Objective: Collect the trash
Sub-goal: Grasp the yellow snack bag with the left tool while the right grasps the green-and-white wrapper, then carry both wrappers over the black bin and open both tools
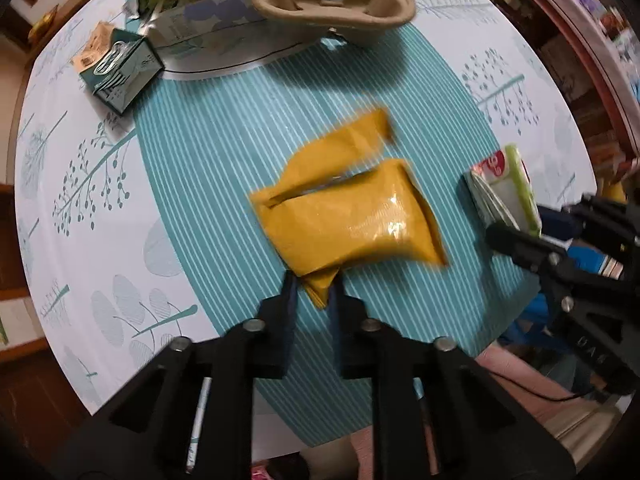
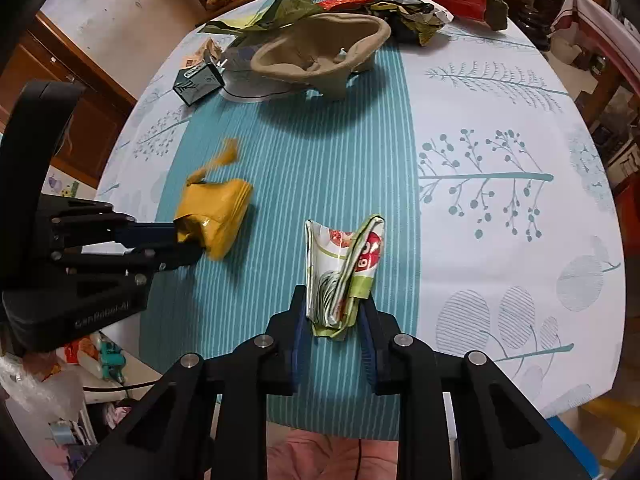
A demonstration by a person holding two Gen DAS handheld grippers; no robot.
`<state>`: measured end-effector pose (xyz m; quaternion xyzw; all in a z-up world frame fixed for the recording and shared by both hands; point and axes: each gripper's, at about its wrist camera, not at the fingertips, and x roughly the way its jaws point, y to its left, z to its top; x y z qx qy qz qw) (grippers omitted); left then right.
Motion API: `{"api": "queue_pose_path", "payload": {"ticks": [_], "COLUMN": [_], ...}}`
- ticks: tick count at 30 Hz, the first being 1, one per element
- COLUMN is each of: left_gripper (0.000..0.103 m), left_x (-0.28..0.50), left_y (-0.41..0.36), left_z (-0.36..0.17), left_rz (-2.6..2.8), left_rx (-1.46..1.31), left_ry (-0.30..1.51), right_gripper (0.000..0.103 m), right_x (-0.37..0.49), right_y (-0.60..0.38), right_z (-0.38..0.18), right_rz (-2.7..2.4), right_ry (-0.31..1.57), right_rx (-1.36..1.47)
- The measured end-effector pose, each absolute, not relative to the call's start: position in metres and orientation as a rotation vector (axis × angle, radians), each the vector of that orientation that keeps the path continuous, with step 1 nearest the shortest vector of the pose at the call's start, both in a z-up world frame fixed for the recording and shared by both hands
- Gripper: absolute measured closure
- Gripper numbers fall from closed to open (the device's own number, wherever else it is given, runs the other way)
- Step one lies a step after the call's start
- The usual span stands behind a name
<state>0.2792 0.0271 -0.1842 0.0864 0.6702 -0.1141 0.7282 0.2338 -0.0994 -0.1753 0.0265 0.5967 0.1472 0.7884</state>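
Note:
My left gripper (image 1: 313, 286) is shut on a corner of a yellow plastic wrapper (image 1: 348, 216) and holds it just above the teal striped table runner; it also shows in the right wrist view (image 2: 218, 220). My right gripper (image 2: 334, 312) is shut on a folded white, green and red wrapper (image 2: 348, 264), which stands upright between the fingers. That wrapper (image 1: 504, 188) and the right gripper (image 1: 520, 240) show at the right of the left wrist view.
A brown pulp cup carrier (image 2: 320, 56) stands at the far middle of the round table. A dark teal small box (image 2: 196, 84) lies left of it. Several crumpled wrappers (image 2: 404, 4) lie at the far edge. The tablecloth (image 2: 500, 120) is white with leaf prints.

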Motion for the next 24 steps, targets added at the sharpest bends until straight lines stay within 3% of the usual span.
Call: {"api": "queue_pose_path", "payload": {"ticks": [11, 24], "left_gripper": [0.099, 0.099], "left_x": [0.253, 0.157], "left_y": [0.044, 0.068], "left_z": [-0.152, -0.078], "left_rz": [-0.204, -0.233], "left_rx": [-0.003, -0.076], "left_ry": [1.416, 1.27], "right_gripper": [0.084, 0.084], "right_x": [0.227, 0.159], "right_y": [-0.103, -0.084], "right_z": [-0.155, -0.074], "right_rz": [0.356, 0.384], "right_ry": [1.259, 1.141], "right_rx": [0.12, 0.183]}}
